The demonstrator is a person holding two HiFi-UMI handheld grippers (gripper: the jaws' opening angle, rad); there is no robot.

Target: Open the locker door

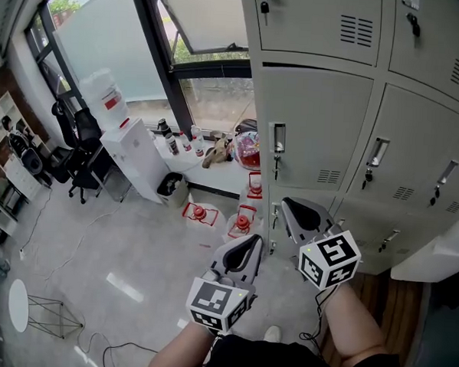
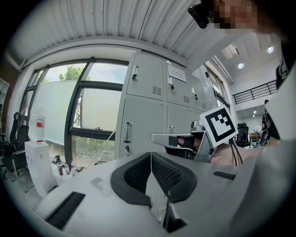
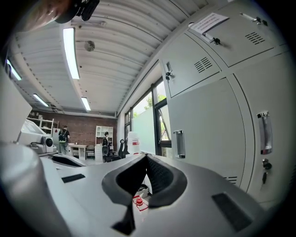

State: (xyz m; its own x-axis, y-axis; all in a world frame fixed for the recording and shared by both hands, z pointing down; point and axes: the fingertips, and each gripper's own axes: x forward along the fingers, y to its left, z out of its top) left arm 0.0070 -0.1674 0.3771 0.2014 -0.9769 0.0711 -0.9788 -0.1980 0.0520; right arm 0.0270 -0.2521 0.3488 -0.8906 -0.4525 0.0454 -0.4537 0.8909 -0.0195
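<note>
A bank of grey lockers (image 1: 348, 108) fills the upper right of the head view. The middle-row left door (image 1: 317, 126) is closed, and its upright handle (image 1: 278, 147) has a key lock below it. My left gripper (image 1: 252, 241) is shut and empty, low in front of the lockers. My right gripper (image 1: 287, 203) is shut and empty too, its tip just below that door and clear of it. In the left gripper view the same door (image 2: 138, 115) and handle (image 2: 128, 132) lie ahead, with the right gripper (image 2: 157, 137) crossing in from the right. The right gripper view has the handle (image 3: 179, 143) close ahead.
A white water dispenser (image 1: 131, 154) and a black office chair (image 1: 78, 144) stand at the left by the window. Bottles (image 1: 174, 141) crowd a low ledge. Red-and-white items (image 1: 199, 213) lie on the floor near the locker base. A white round table (image 1: 17, 304) sits lower left.
</note>
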